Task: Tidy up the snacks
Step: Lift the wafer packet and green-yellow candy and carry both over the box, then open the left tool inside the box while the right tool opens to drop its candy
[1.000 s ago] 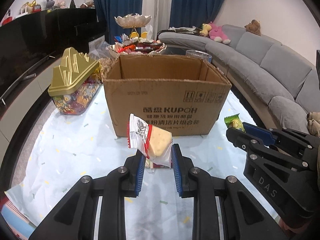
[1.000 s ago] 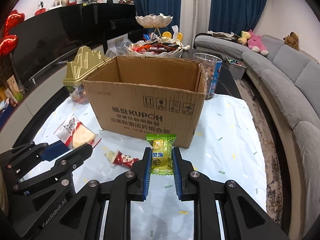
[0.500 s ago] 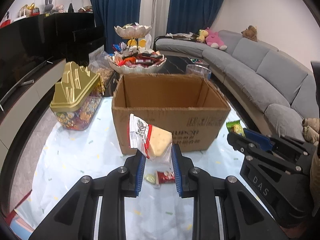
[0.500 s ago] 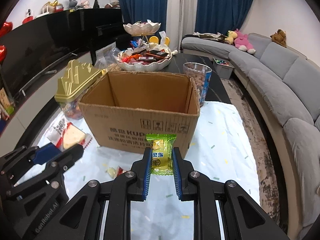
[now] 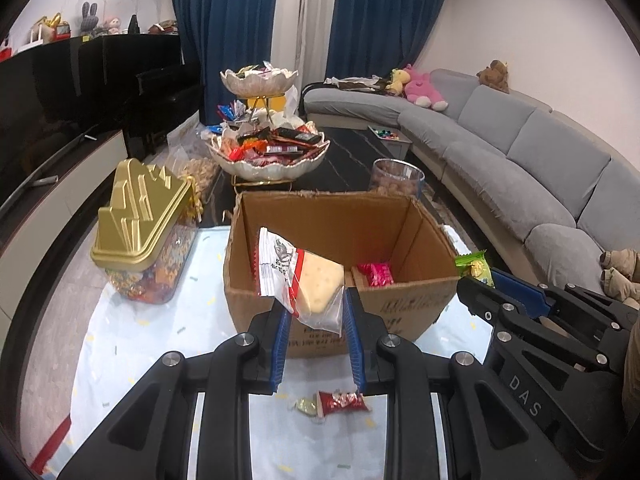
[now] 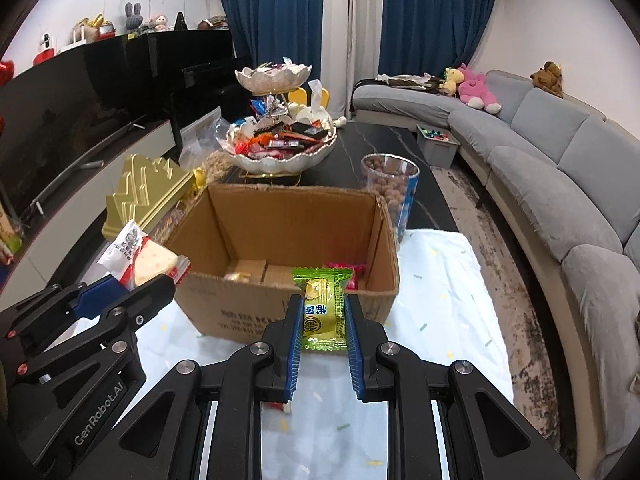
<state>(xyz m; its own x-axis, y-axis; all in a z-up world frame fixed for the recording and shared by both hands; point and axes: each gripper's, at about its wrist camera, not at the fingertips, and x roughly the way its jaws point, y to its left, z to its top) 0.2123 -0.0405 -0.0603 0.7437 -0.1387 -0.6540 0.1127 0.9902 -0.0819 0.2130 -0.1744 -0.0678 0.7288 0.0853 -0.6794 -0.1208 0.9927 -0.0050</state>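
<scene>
An open cardboard box (image 5: 340, 312) (image 6: 288, 320) stands on the white cloth, with a pink packet (image 5: 375, 273) and other snacks on its bottom. My left gripper (image 5: 315, 304) is shut on a clear-wrapped pale cake with a red and white end (image 5: 308, 282), held just above the box's near wall. My right gripper (image 6: 320, 308) is shut on a green-wrapped snack (image 6: 322, 312), also at the near rim. In the right wrist view the left gripper's fingers (image 6: 132, 296) show at the left with the cake (image 6: 140, 258). A small red candy (image 5: 340, 402) lies on the cloth below.
A gold-lidded candy jar (image 5: 140, 216) stands left of the box. Behind it are a two-tier bowl of sweets (image 5: 266, 148) and a clear tub of nuts (image 6: 390, 190) on the dark table. A grey sofa (image 6: 560, 184) runs along the right.
Both grippers have risen and moved toward the box with their snacks. The view now looks down into the box, and the red candy on the cloth lies below the left gripper.
</scene>
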